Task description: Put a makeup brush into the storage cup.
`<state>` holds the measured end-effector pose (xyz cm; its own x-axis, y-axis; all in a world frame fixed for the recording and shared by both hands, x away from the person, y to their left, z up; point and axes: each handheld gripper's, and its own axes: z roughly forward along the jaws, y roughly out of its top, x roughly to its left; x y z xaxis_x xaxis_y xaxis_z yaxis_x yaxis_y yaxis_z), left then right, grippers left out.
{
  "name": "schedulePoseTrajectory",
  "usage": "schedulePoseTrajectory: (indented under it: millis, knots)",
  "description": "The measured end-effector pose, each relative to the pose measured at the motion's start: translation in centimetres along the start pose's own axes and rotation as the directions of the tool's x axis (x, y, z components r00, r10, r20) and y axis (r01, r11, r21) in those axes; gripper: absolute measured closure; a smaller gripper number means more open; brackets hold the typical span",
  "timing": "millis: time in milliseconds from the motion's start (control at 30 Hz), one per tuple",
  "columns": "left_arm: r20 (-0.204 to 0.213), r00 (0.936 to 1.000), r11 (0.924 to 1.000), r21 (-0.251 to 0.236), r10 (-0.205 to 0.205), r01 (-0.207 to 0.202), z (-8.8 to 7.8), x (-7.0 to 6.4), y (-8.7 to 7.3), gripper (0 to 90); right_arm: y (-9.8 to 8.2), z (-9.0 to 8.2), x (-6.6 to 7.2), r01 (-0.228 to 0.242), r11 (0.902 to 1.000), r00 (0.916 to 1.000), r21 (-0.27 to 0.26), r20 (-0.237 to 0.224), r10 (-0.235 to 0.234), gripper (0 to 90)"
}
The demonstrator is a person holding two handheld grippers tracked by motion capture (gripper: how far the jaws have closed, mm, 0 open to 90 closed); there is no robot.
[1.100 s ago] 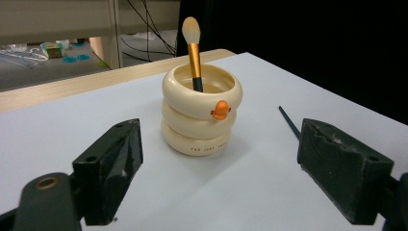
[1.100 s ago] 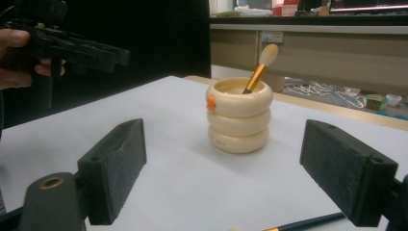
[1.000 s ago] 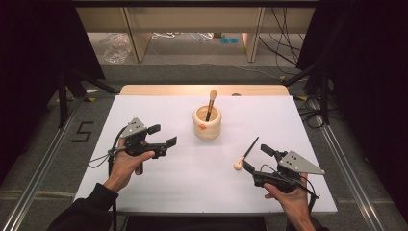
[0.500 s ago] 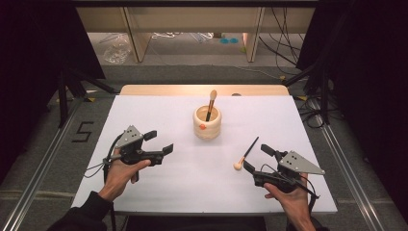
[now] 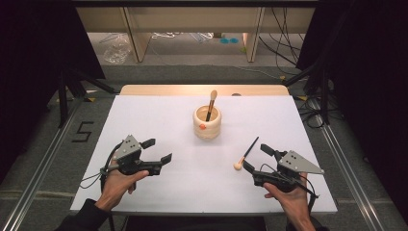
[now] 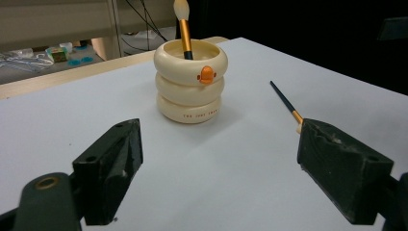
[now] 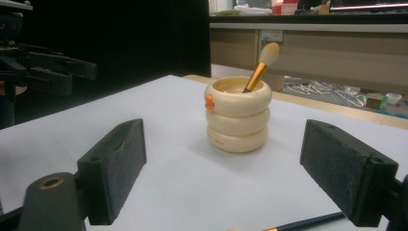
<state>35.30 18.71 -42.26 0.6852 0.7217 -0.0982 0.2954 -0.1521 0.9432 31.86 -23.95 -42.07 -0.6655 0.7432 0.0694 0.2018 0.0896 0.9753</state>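
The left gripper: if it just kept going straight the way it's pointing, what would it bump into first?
Probably the cream holder with a brush standing in it. The left gripper has open jaws that frame it, with bare table between. From above the aim looks slightly off, so it may pass beside it.

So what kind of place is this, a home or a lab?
Most likely a lab or recording workspace, not a home: a white table framed by dark curtains, metal floor rails, and loose cables on the floor.

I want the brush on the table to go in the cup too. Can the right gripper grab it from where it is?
Probably yes. The right gripper is open, and the loose brush lies flat on the white table just in front of its jaws with nothing between them. The cup stands farther off, out of the way.
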Motion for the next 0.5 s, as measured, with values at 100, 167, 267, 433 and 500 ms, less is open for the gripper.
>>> schedulePoseTrajectory:
  millis: [100,167,267,433,500]
  knots:
    - [-0.008,0.9999,0.9999,0.001,-0.015,0.016,-0.20,-0.18,-0.24,16.1,-0.02,0.22,-0.07,0.007,0.9995,0.9999,-0.029,-0.010,-0.007,17.3]
    - [-0.001,0.9999,0.9999,-0.003,-0.015,0.015,-0.23,-0.19,-0.38,16.1,-0.04,0.32,-0.10,0.006,0.9994,0.9999,-0.035,-0.014,-0.007,17.3]
    - [-0.008,0.9999,0.9999,0.002,-0.015,0.015,-0.26,-0.26,-0.59,16.2,0.03,0.27,-0.19,0.024,0.9995,0.9996,-0.021,-0.012,-0.024,17.2]
    - [-0.005,0.9999,0.9998,0.010,-0.015,0.015,-0.14,-0.27,-0.71,16.3,0.03,0.27,-0.11,0.021,0.9996,0.9997,-0.021,-0.012,-0.021,17.3]
    - [-0.007,1.0000,1.0000,0.007,-0.006,0.006,-0.13,-0.18,-0.63,16.2,-0.01,0.17,-0.04,0.016,0.9997,0.9998,-0.017,-0.012,-0.016,17.3]
